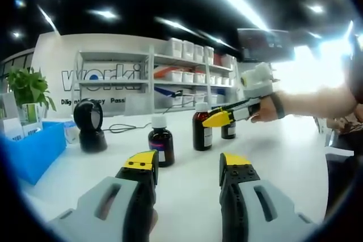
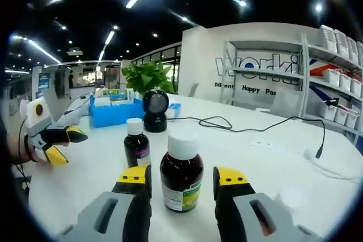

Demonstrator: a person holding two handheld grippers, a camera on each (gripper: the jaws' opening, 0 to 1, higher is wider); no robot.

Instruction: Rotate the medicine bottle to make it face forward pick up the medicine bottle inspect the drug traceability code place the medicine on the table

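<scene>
Medicine bottles (image 2: 181, 178) stand on a white table (image 2: 266, 157) before shelving (image 1: 170, 77).

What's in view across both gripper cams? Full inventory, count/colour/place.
medicine bottles: 3, brown with white caps; the nearest medicine bottle stands between the right gripper's open jaws, a second left of it, a third farther back in the left gripper view
scanner: 1, black, round head on a stand, on the table behind the bottles
cable: 1, black, across the table
bin: 1, blue, at the table's edge
plant: 1, green, behind the bin
shelving: white, holding white boxes, at the back wall
table: 1, white
left gripper: grey, yellow tips, open, empty
right gripper: same, open around the nearest bottle
</scene>
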